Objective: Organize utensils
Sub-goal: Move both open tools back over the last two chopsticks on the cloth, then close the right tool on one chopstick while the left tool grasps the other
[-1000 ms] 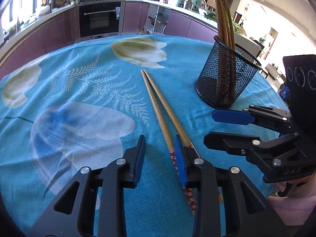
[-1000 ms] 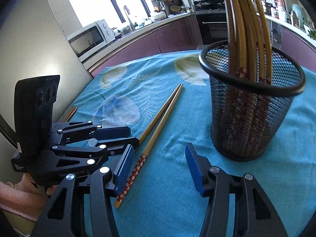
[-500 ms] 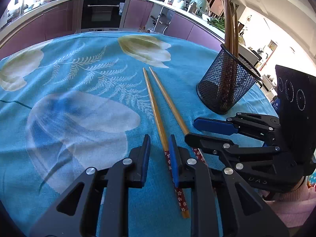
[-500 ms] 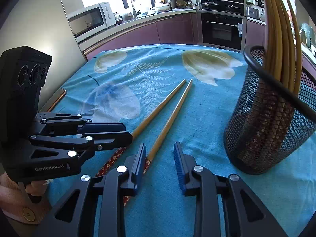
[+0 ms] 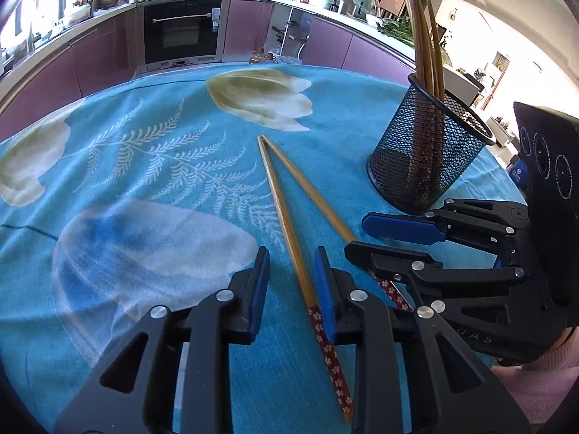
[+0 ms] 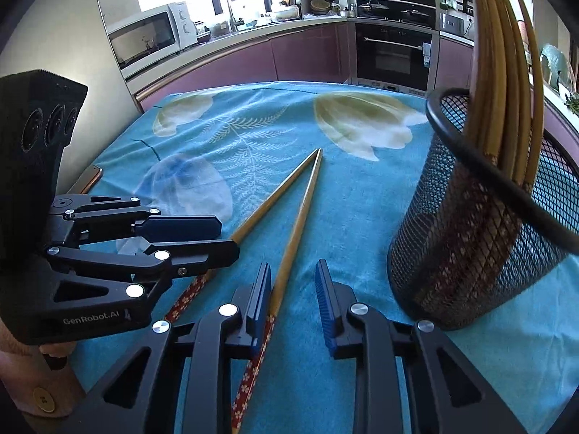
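Two wooden chopsticks with red flowered ends lie in a narrow V on the blue tablecloth (image 5: 152,188). The left chopstick (image 5: 282,209) runs between the fingers of my left gripper (image 5: 291,285), close to the right pad. These jaws are opening, with a gap on the other side. The right chopstick (image 6: 300,217) lies between the fingers of my right gripper (image 6: 291,289), beside the left pad, with the jaws narrow but apart. Each gripper also shows in the other view: the right gripper (image 5: 356,237) and the left gripper (image 6: 228,238). A black mesh cup (image 5: 427,166) holds several upright chopsticks.
The mesh cup (image 6: 470,253) stands just right of my right gripper. Purple kitchen cabinets and an oven (image 5: 177,32) curve behind the table, with a microwave (image 6: 148,39) on the counter. A pink sleeve (image 5: 535,379) shows behind the right gripper.
My right gripper's jaws have narrowed from wide apart and shifted left over the right chopstick. My left gripper has shifted so the left chopstick sits between its jaws.
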Tool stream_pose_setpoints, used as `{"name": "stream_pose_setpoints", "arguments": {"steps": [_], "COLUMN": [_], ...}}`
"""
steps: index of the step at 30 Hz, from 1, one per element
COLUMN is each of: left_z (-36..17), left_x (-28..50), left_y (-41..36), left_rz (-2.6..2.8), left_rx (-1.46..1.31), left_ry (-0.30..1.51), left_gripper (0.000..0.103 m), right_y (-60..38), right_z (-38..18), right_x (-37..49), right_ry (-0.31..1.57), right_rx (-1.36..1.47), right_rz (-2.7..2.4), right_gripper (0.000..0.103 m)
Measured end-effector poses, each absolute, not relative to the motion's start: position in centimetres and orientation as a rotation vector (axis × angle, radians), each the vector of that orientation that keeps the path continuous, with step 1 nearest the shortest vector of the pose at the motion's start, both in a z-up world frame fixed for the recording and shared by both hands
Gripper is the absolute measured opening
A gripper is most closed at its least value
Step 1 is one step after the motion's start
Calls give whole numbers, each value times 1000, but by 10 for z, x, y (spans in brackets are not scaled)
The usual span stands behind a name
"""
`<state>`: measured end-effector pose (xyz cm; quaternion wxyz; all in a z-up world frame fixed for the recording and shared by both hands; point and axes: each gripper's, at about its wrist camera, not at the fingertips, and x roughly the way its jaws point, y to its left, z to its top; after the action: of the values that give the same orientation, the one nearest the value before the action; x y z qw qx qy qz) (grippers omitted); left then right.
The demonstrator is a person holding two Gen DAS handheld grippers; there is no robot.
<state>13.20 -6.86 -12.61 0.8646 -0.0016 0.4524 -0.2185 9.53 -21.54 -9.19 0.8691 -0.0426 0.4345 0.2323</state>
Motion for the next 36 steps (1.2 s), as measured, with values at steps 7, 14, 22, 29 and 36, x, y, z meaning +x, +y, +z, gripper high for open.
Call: {"name": "stream_pose_setpoints", "arguments": {"steps": [7,14,22,29,36], "left_z": [-127,-128,-126,-129,-129], "left_x": [144,137,120,114,122], "left_y": [-71,-69,-69,-79,-90], "left_rz": [-444,-437,-435,-458,-453], "left_rx": [-9,-50,-66,-8,54], "left_ry": [960,967,971,978,962], "left_gripper": [17,9,8,15,18], "right_y": [-217,-235,-237,-232,-223], "right_z": [-93,-91,-89,-92,-94], "right_x": [102,98,86,81,88], "right_ry": [905,898,915,931,912], "right_rx": [-53,59,71,9,-42], "right_rz": [473,478,532,523,505], "right_gripper": [9,6,6,9,15]}}
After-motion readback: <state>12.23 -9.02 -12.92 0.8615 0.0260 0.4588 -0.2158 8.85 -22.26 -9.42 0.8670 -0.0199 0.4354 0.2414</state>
